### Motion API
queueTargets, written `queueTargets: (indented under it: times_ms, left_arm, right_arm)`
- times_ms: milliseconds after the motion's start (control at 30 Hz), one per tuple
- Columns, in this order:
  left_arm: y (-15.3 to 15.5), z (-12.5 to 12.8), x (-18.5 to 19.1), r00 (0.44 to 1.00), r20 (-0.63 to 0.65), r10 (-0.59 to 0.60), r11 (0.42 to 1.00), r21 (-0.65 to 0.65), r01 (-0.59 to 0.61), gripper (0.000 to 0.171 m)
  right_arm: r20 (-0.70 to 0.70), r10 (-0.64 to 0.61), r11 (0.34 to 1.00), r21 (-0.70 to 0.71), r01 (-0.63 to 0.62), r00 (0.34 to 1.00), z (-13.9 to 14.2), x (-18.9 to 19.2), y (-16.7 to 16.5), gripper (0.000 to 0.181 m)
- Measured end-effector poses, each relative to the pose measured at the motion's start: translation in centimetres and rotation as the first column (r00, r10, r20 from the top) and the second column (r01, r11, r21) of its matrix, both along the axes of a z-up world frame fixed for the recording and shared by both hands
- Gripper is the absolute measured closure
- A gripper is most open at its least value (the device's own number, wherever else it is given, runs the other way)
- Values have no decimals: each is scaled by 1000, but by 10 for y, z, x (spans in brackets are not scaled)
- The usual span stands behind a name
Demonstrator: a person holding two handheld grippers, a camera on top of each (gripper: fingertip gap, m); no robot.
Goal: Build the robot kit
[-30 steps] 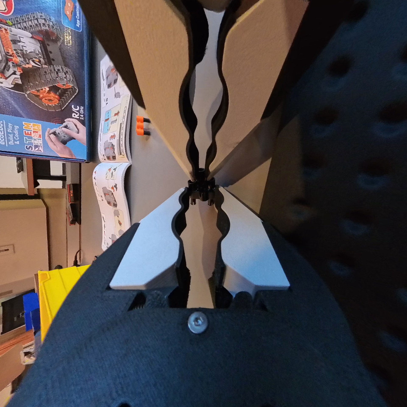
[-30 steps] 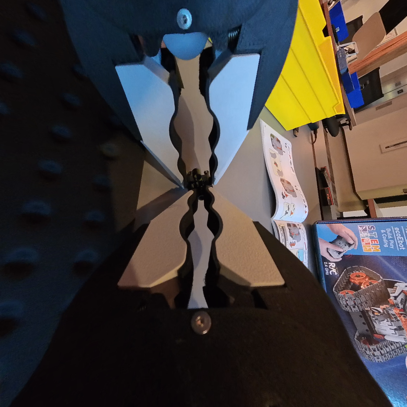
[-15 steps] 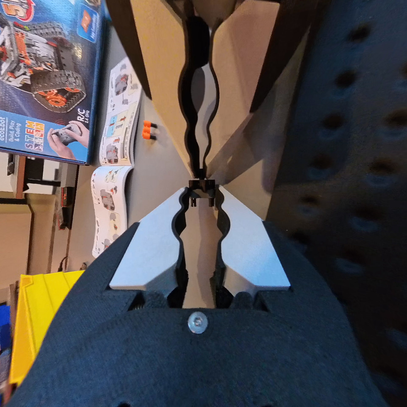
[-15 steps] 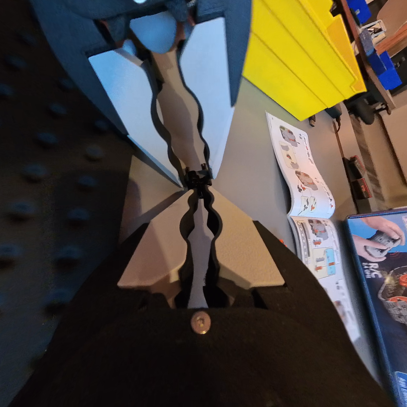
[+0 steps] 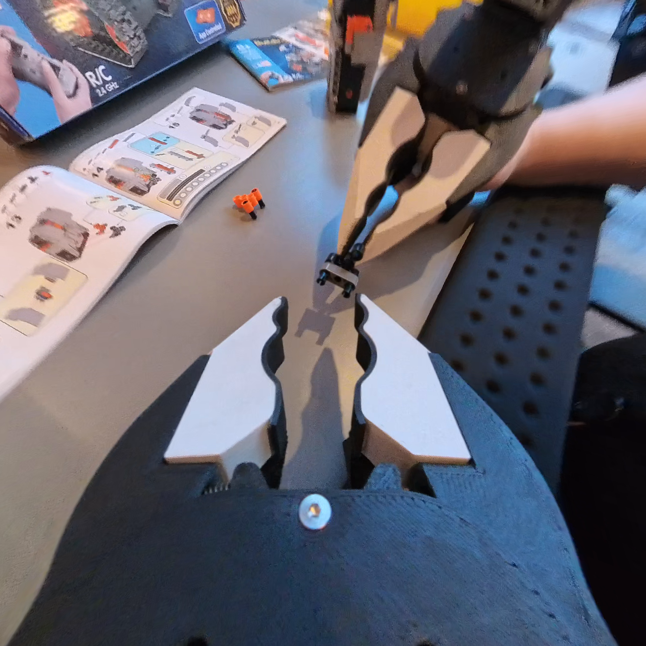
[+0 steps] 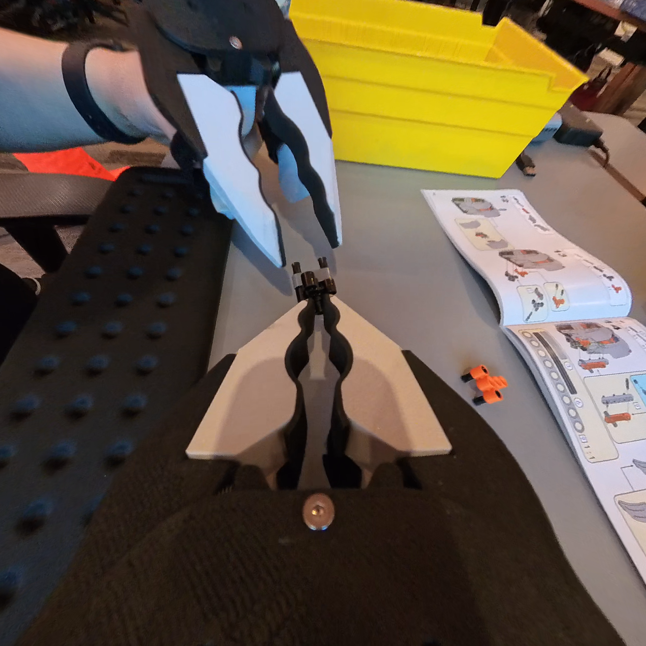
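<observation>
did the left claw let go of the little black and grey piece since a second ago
Yes. The left claw now stands open, backed off from the black and grey piece, which the right claw alone grips above the grey table.

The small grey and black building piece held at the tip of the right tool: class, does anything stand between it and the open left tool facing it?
Nothing visible does. The building piece hangs pinched in the right tool, just beyond the open left tool; only bare grey table shows in the gap. The orange piece lies off to the side, near the open booklet.
</observation>
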State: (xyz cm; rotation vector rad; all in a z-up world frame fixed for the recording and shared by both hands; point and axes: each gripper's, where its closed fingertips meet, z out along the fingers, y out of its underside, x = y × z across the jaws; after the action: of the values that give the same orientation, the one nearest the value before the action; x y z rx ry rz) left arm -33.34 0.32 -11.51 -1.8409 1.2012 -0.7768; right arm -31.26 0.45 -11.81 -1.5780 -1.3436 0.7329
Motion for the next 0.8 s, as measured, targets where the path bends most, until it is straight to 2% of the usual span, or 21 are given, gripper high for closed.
queueTargets:
  times_ms: [133, 233, 333, 500, 567, 600, 800]
  left_arm:
    - [-4, 23, 3, 973, 230, 34, 976, -218, 18, 140]
    - [-5, 31, 6, 938, 336, 80, 925, -376, 56, 143]
    - [-5, 38, 10, 901, 420, 111, 878, -467, 109, 148]
    - [-6, 38, 19, 890, 441, 115, 846, -513, 145, 149]
    - [-11, 38, 22, 893, 443, 82, 843, -508, 175, 167]
    - [-11, 37, 23, 896, 436, 80, 847, -504, 170, 167]
    - [-18, 39, 21, 917, 398, -3, 903, -393, 174, 168]
  right_arm:
    - [-62, 4, 999, 36, -2, 998, 13, 2, 1, 179]
    - [-108, -7, 995, 100, 18, 994, 28, 3, 1, 179]
    - [-121, -4, 985, 170, 25, 993, 37, 3, -2, 179]
    - [-82, -11, 947, 320, 37, 997, 42, 1, -6, 179]
    - [-58, -20, 927, 373, 40, 998, 42, 1, -6, 179]
    - [-44, -27, 919, 391, 42, 999, 41, 1, -6, 179]
    - [-79, 15, 945, 326, 12, 997, 45, 0, -13, 180]
